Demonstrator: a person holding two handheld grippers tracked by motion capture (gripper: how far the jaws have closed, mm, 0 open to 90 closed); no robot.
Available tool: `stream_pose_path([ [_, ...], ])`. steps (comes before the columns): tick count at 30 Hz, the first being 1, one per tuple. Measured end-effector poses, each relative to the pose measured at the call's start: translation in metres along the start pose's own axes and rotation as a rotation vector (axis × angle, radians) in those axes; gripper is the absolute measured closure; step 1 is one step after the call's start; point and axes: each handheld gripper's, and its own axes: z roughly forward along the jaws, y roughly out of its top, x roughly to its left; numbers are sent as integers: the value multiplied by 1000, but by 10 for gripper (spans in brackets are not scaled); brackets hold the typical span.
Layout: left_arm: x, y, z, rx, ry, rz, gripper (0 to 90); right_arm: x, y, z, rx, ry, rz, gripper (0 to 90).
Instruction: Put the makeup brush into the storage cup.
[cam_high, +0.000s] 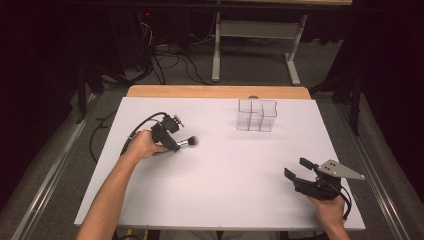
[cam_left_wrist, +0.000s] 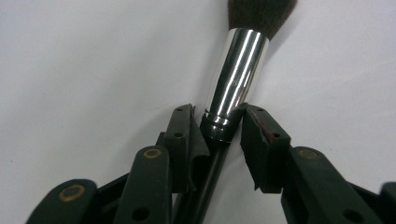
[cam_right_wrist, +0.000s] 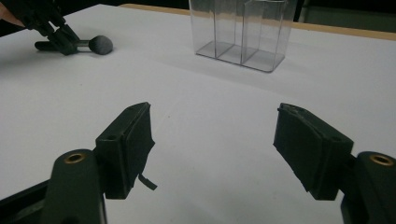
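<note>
Left hand-held gripper (cam_left_wrist: 218, 122): jaws closed on chrome-ferruled, dark-bristled makeup brush (cam_left_wrist: 236, 77), lying on white tabletop (cam_high: 220, 175). Lift not begun. Clear acrylic compartment organiser (cam_high: 257, 114): well apart, empty, likely destination. Right hand-held gripper (cam_right_wrist: 215, 149): wide open, nothing held.

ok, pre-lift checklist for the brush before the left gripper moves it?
1. Left gripper jaws on the makeup brush: ok, both pads meet the lower end of the silver ferrule.
2. Grip centred on the pads: not ok, only the pad tips hold it, near the handle joint.
3. Brush lying flat on the white table: ok.
4. Clear organizer upright with compartments empty: ok.
5. Path from brush to organizer clear: ok.
6. Right gripper out of the way: ok, open, at the near right.
</note>
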Motion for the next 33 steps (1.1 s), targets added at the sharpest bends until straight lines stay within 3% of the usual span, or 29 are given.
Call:
stream_pose_path([
  [14, 1, 1, -1, 17, -23, -8, 724, 0, 0, 0, 2, 2, -3, 295],
  [20, 4, 2, -1, 22, -38, -50, 727, 0, 0, 0, 3, 0, -6, 296],
  [29, 0, 4, -2, 30, -20, -61, 730, 1, 0, 1, 7, 0, -7, 297],
  [33, 0, 5, -4, 9, -16, -67, 731, 0, 0, 1, 6, -1, -6, 297],
])
